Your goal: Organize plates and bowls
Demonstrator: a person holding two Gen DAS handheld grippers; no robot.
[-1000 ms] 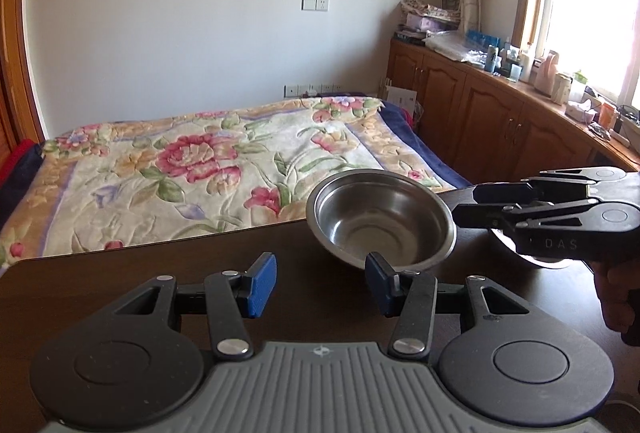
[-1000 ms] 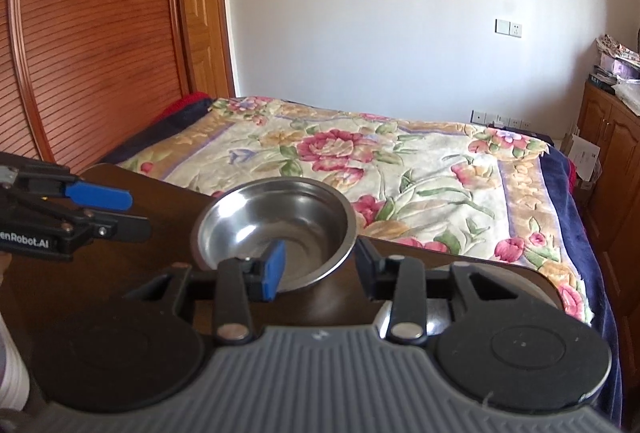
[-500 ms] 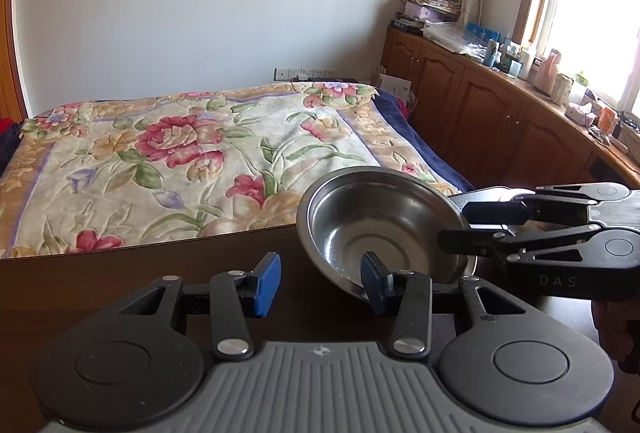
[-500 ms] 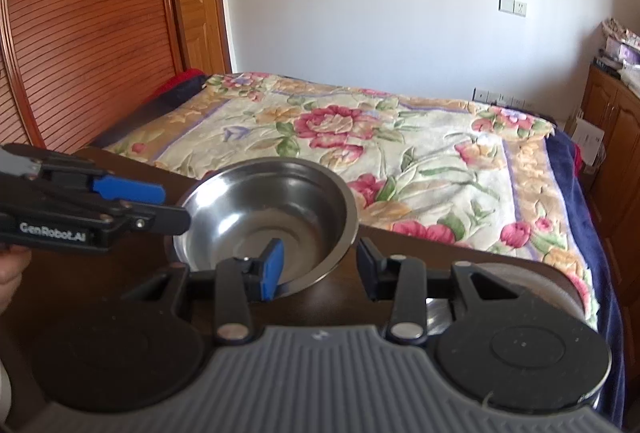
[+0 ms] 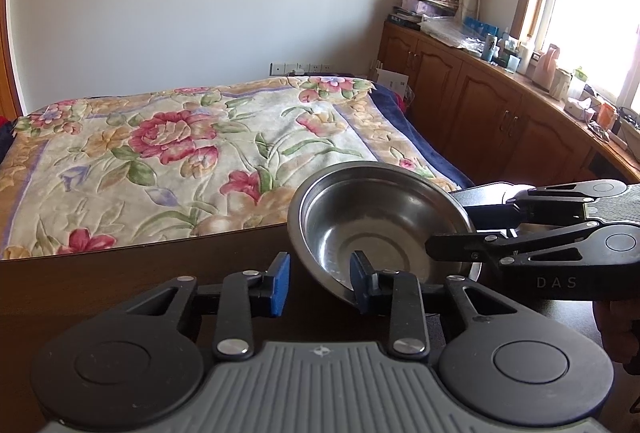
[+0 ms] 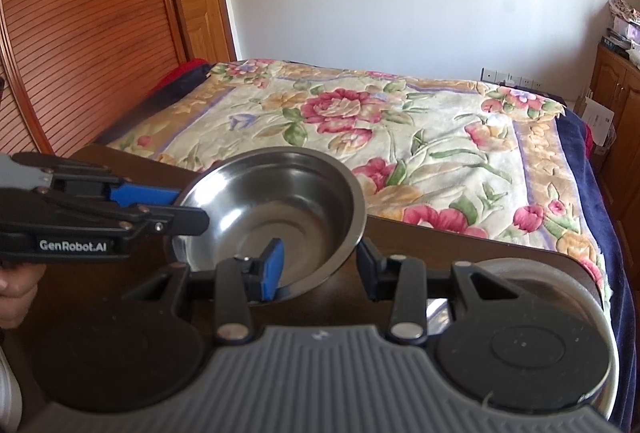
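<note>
Dark brown wood makes up the table (image 5: 120, 285), and beyond its far edge lies a bed with a floral quilt (image 5: 180, 153), with wooden cabinets (image 5: 480, 105) under a bright window off to the right of the left gripper. A steel bowl (image 5: 376, 229) sits tilted between the two tools, its near rim lifted clear of the tabletop. From the left wrist view, the left gripper (image 5: 320, 283) has its blue pads spread apart, and the bowl's rim lies at its right-hand pad while the left-hand pad has only bare table ahead of it. The right gripper (image 5: 456, 229) comes in from that side, one finger reaching over the rim into the bowl and the other passing behind the outer wall (whether the pads actually press the metal I cannot tell). In the right wrist view the right gripper (image 6: 318, 267) also shows a wide gap, its left-hand pad inside the bowl (image 6: 280, 209) and its right-hand pad outside the wall. The left gripper (image 6: 180, 209) enters there from the left, fingers straddling the opposite rim. Just below the right gripper's body, a pale plate (image 6: 560, 273) rests on the table.
</note>
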